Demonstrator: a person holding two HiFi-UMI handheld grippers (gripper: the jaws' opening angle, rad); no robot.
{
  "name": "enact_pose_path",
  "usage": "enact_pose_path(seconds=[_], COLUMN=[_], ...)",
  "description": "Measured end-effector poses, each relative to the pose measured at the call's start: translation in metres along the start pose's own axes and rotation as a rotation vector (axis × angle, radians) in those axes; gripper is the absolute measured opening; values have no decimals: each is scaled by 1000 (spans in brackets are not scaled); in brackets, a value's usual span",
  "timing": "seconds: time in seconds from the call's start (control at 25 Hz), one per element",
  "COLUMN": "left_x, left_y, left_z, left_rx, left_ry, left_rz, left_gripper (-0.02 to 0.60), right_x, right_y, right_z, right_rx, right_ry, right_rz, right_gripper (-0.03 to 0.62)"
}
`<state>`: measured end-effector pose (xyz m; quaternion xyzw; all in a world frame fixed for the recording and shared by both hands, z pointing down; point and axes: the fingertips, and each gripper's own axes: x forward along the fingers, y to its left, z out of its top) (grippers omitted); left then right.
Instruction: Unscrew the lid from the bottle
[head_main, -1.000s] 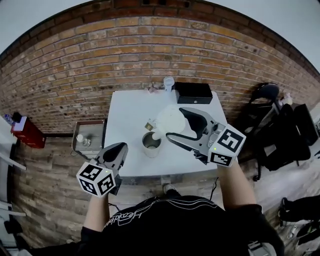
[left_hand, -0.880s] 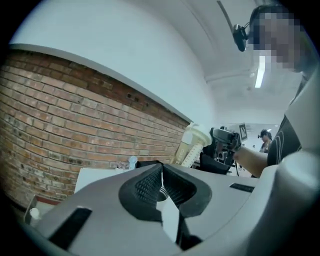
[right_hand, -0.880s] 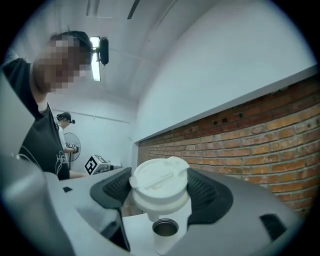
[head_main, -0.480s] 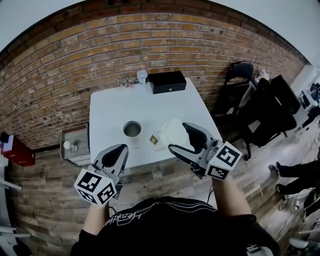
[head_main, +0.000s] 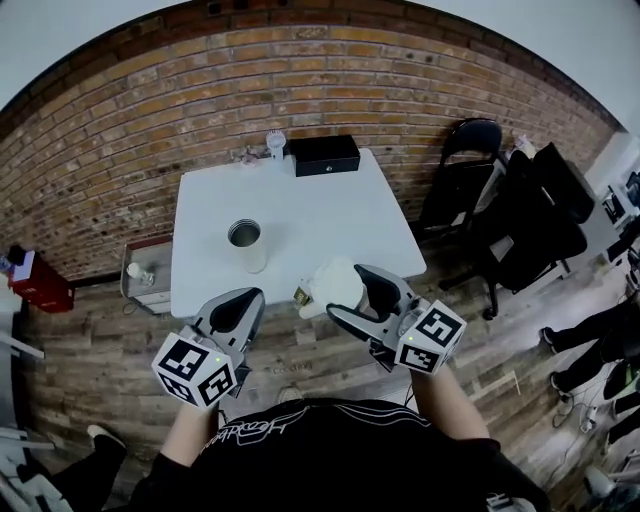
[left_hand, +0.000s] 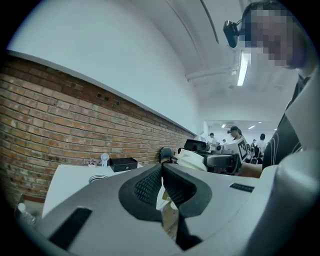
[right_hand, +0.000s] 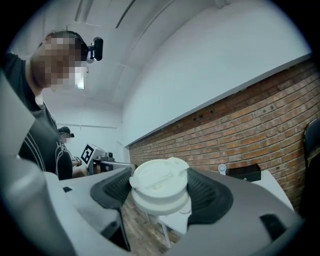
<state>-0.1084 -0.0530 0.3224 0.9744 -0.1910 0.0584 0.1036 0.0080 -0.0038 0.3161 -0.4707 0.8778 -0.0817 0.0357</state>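
Observation:
A steel bottle (head_main: 245, 243) stands open-topped on the white table (head_main: 320, 215); its rim (left_hand: 97, 178) also shows in the left gripper view. Its white lid (head_main: 334, 285) (right_hand: 160, 187) is off it, pressed between the jaws of my right gripper (head_main: 346, 292) (right_hand: 160, 196), in front of the table's near edge. A small brown tag (head_main: 300, 296) hangs beside the lid. My left gripper (head_main: 246, 300) (left_hand: 162, 186) is shut with nothing in it, left of the lid and off the table. The right gripper with the lid (left_hand: 192, 160) shows past its jaws.
A black box (head_main: 325, 155) and a small white object (head_main: 275, 143) sit at the table's far edge by the brick wall. A low shelf (head_main: 148, 278) holding a small bottle stands left of the table, black chairs (head_main: 470, 175) to its right. A wooden floor lies underneath.
Both grippers have drawn back from the table toward the person. The lid went with the right gripper, away from the bottle and past the table's front edge. The bottle has stayed put.

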Motion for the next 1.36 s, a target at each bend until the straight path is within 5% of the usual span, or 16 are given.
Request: enact_pose_path(seconds=[0.64,1.36], left_x=[-33,-36], left_y=[-103,-120], left_z=[-40,-71], left_rx=[6,2], left_ry=[37,47], left_rz=[6,29], left_gripper=[35,35], right_x=[-84,-108], right_y=[61,62], right_z=[-26,-51], right_rx=[-20,-20], right_ry=[12,54], right_rz=[-1,-1], right_gripper=[342,337])
